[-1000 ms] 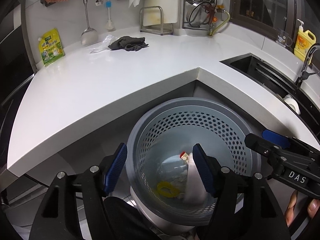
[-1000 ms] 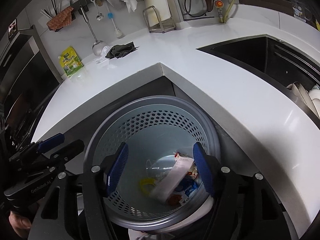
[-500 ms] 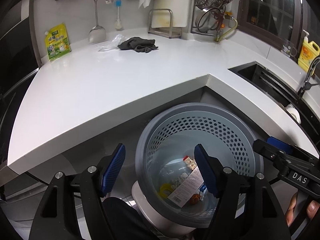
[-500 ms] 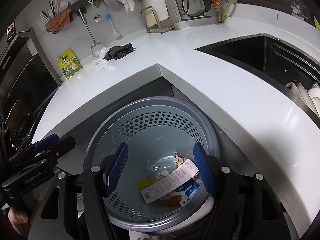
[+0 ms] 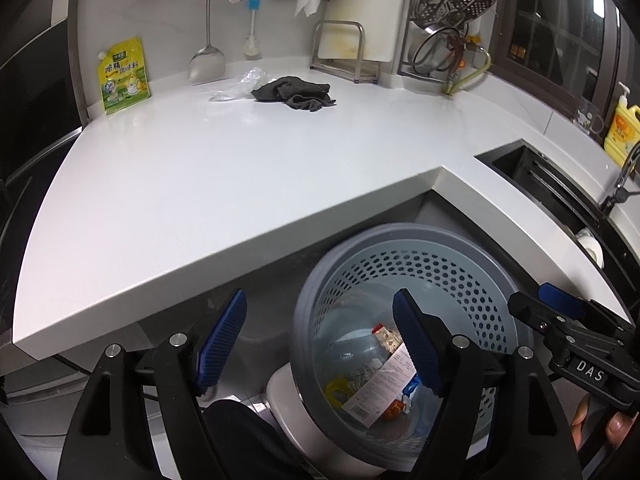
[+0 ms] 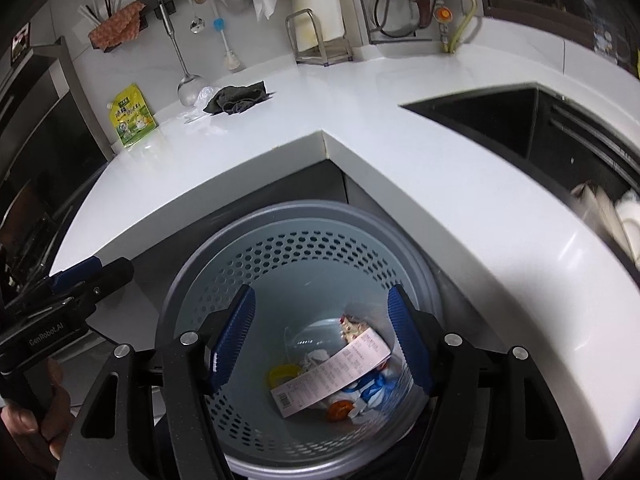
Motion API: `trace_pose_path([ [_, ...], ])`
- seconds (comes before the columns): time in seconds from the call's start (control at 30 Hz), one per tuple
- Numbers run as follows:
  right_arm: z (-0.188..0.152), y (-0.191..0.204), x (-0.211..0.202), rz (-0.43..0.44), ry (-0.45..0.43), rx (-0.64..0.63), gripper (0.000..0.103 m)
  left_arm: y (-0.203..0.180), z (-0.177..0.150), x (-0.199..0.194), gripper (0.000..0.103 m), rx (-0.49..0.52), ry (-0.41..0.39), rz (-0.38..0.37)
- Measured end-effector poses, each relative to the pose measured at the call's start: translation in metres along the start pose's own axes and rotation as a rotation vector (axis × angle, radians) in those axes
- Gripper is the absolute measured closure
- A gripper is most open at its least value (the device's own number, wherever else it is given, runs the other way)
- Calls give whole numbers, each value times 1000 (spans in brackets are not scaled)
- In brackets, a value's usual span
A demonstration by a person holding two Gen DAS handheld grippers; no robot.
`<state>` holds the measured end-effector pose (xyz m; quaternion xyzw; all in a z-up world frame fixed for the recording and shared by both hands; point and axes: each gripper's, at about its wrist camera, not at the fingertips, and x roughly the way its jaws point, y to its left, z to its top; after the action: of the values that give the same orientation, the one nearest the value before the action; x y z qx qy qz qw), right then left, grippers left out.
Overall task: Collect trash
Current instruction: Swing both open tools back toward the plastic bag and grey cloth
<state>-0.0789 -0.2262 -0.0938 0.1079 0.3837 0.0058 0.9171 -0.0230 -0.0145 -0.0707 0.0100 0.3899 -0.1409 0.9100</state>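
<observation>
Both the left gripper [image 5: 320,340] and the right gripper [image 6: 322,338] had jaws spread wide and empty. Beyond the right jaws, in the perforated waste basket [image 6: 280,248], lay a paper receipt [image 6: 332,372], long axis slanting from near-left to far-right. Judged light, limp and easily creased; best pinched across a free end.

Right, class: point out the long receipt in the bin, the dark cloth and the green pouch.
receipt [image 6: 334,372], right wrist view, middle of the paper strip.
dark cloth [image 5: 294,93], left wrist view, centre of the crumpled heap.
green pouch [image 5: 124,76], left wrist view, middle of its printed front.
</observation>
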Motion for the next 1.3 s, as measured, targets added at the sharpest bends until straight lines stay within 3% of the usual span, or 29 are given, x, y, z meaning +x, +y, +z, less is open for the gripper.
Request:
trace_pose_path([
  [0.2,18,11,0,-29,-36,-45,30,6,15,2,23,-7,-27,2],
  [0.3,30,15,1,-44,-66,-58,26,10,27,-1,13,-10,-58,7],
  [0.43,47,18,4,-75,-111,-66,22,15,45,-8,6,-7,-123,30],
  [0.8,115,37,34,-71,-165,-121,17,46,117,6,6,-2,-240,132],
  [1.07,182,61,73,23,-176,-175,17,85,170,44,6,-65,-243,165],
  [1.3,226,89,117,36,-142,-243,17,113,207,82,6,-81,-240,213],
])
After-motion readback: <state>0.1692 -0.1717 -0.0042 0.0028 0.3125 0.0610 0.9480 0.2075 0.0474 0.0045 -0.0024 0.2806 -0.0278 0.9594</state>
